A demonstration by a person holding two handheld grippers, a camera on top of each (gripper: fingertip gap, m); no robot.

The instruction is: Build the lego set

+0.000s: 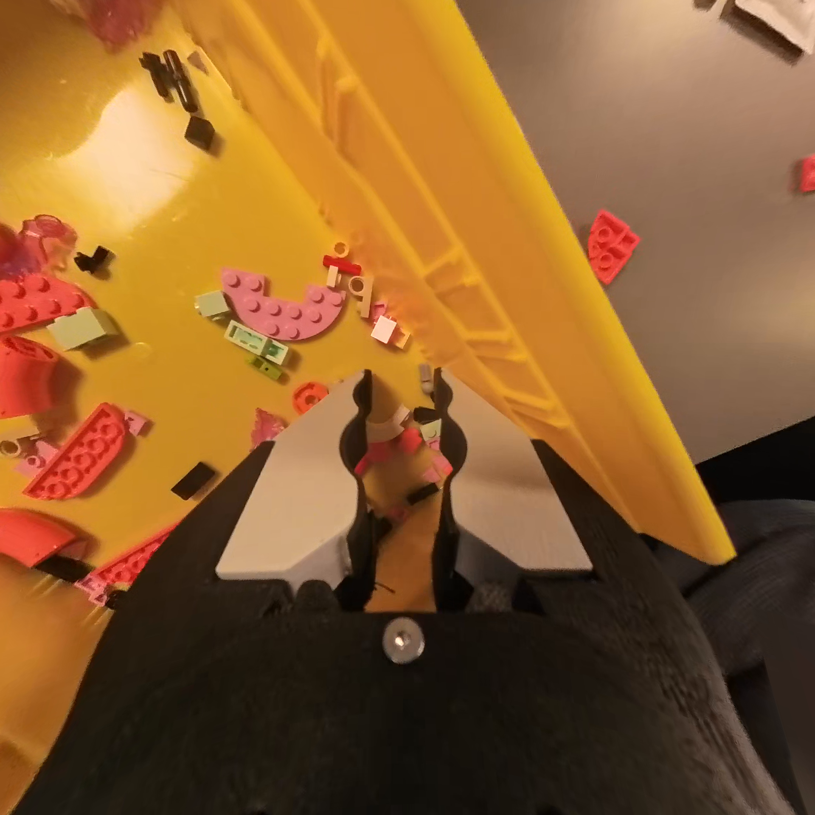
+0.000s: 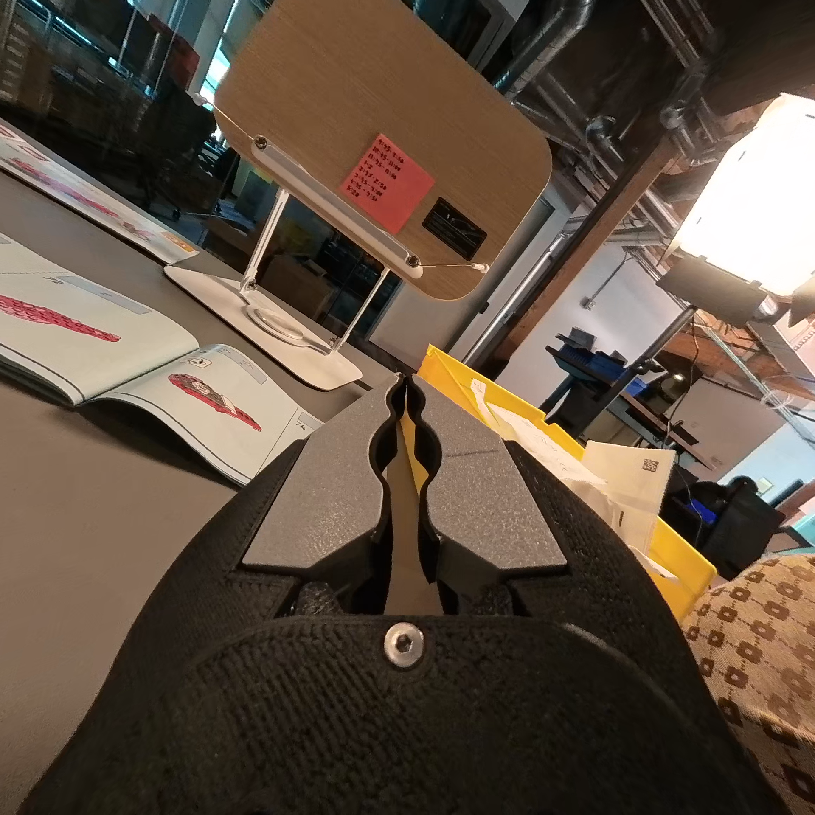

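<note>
Toy bricks lie scattered over the floor of the yellow bin [image 1: 145, 145], and your left tongs [image 1: 402, 375] reach down among them, close to the bin's ribbed side wall [image 1: 441, 220]. Its jaws stand partly open with bare yellow floor between the tips; nothing is pressed between the pads. Further back in the gap, small pieces show under the fingers: a pale curved piece [image 1: 388, 425], some red bits [image 1: 410, 441] and a light green piece [image 1: 430, 428]; whether any touches the pads cannot be told. A small grey peg [image 1: 425, 377] lies just beside your right-hand fingertip [image 1: 441, 383], and that fingertip is very near the foot of the wall, so there is little room on that side. To the left the floor opens out: an orange round piece [image 1: 311, 397] sits beside the left fingertip [image 1: 364, 383], with a pink arched plate [image 1: 282, 308], mint bricks [image 1: 256, 342] and red curved plates [image 1: 81, 454] beyond. Outside the rim, a red plate [image 1: 611, 244] lies on the grey desk [image 1: 661, 110].

Your right tongs [image 2: 405, 380] are closed, tips meeting on nothing, held low over the desk [image 2: 110, 507]. Ahead to the left lies an open instruction booklet [image 2: 189, 397]; beyond it stands a white stand base [image 2: 282, 326] carrying a wooden panel [image 2: 375, 88]. To the right, a yellow bin's edge [image 2: 445, 366] is close to the tips, with white paper bags [image 2: 551, 450] inside it.
</note>
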